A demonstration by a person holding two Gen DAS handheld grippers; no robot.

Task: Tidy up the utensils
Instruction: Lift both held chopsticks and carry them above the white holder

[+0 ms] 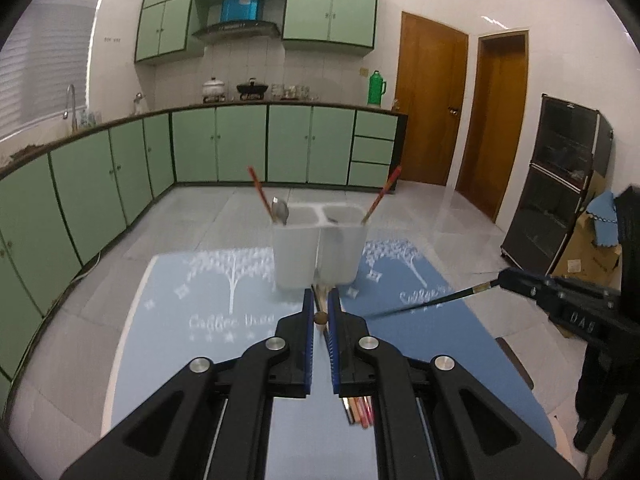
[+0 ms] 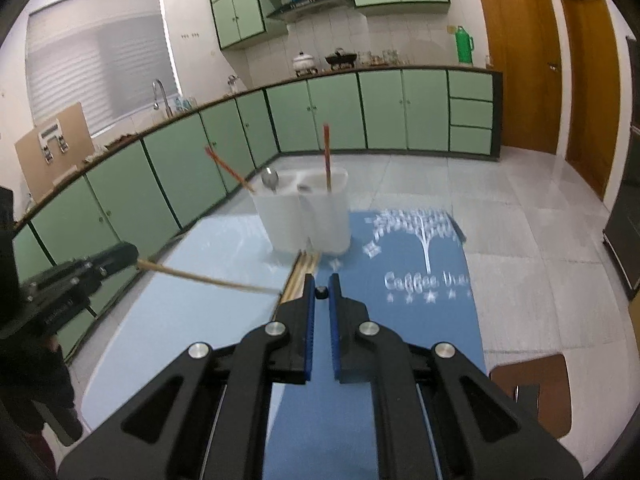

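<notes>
The left gripper (image 1: 320, 318) pinches a tan wooden chopstick (image 2: 208, 280). The right gripper (image 2: 321, 292) clamps a black chopstick (image 1: 424, 303). The translucent white two-compartment holder (image 1: 318, 250) stands just beyond both.

Holder at the table's far middle

We see the two-compartment holder (image 1: 320, 248) on the table (image 1: 192, 360), chopsticks (image 1: 260, 192) and a spoon (image 1: 280, 211) in its left compartment, loose chopsticks (image 2: 302, 270) lying just before it.
</notes>
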